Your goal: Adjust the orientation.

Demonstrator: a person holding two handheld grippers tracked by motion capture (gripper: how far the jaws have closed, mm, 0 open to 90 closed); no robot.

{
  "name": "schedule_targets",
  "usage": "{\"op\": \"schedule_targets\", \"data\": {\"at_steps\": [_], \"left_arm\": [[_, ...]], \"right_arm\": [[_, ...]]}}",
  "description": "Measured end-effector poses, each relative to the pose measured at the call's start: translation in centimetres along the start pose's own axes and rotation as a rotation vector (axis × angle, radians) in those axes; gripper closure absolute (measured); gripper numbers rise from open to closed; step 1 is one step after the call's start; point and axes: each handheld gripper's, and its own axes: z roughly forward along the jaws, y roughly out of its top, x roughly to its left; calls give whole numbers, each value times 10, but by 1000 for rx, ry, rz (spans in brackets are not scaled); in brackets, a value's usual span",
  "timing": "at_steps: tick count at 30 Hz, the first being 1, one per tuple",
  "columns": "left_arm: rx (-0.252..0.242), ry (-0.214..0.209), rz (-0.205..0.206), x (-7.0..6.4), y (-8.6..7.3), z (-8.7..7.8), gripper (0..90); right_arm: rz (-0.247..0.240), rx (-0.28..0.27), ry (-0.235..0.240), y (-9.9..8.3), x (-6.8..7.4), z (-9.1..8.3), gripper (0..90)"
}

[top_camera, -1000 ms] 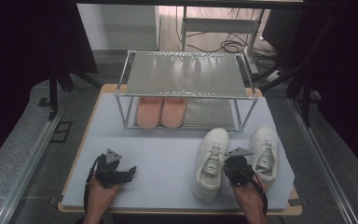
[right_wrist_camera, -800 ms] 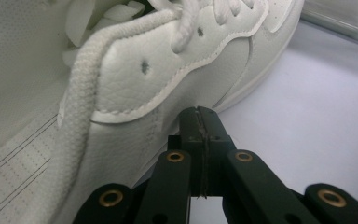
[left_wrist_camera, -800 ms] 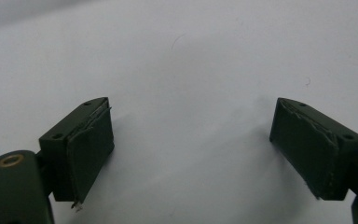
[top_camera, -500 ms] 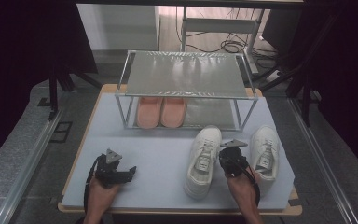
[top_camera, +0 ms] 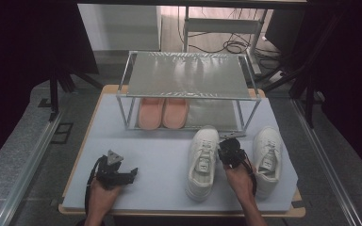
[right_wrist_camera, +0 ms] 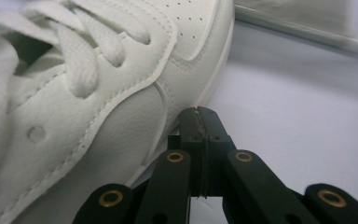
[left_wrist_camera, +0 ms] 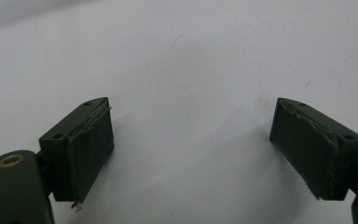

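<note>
Evidently the bench [top_camera: 146,188] carries a shoe rack [top_camera: 188,77]; a white sneaker [top_camera: 202,162] lies before it, toe rackward. Beside its outer flank, the right claw [top_camera: 229,147] presses shut, likely nudging. Left claw [top_camera: 122,173] rests wide, empty.

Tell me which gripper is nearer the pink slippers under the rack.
Right. The right gripper sits between the two white sneakers, just in front of the rack holding the pink slippers; the left gripper rests farther back, near the table's front-left.

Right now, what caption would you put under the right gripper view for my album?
Closed gripper nudging against the side of a white sneaker on the pale table.
</note>
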Motion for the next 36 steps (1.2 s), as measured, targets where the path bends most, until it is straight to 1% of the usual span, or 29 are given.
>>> {"op": "schedule_targets", "data": {"at_steps": [2, 5, 8, 9, 11, 13, 15, 18, 23, 28, 30, 32, 36], "left_arm": [[0, 0, 0, 0, 0, 0, 133], [0, 0, 0, 0, 0, 0, 133], [0, 0, -1, 0, 0, 0, 134], [0, -1, -1, 0, 0, 0, 133], [0, -1, -1, 0, 0, 0, 133], [0, -1, -1, 0, 0, 0, 134], [-1, -1, -1, 0, 0, 0, 134], [0, -1, -1, 0, 0, 0, 134], [-1, -1, -2, 0, 0, 0, 133], [-1, -1, -1, 0, 0, 0, 133], [-1, -1, -1, 0, 0, 0, 134], [-1, -1, -2, 0, 0, 0, 133], [-1, -1, -1, 0, 0, 0, 133]], "right_arm": [[9, -7, 58, 2, 0, 4, 899], [10, -14, 111, 5, 3, 10, 899], [-8, -12, 140, 10, 6, 17, 899], [-17, -8, 161, 12, 8, 20, 898], [-41, 3, 186, 16, 10, 26, 898], [-50, 10, 214, 21, 11, 29, 898], [-60, 19, 255, 26, 13, 34, 898], [-106, 22, 272, 34, 19, 40, 898], [-157, 37, 303, 45, 26, 48, 898], [-215, 41, 319, 50, 32, 51, 898], [-225, 41, 336, 51, 35, 53, 899], [-234, 38, 365, 52, 38, 54, 899], [-278, 36, 405, 53, 49, 57, 898]]}}
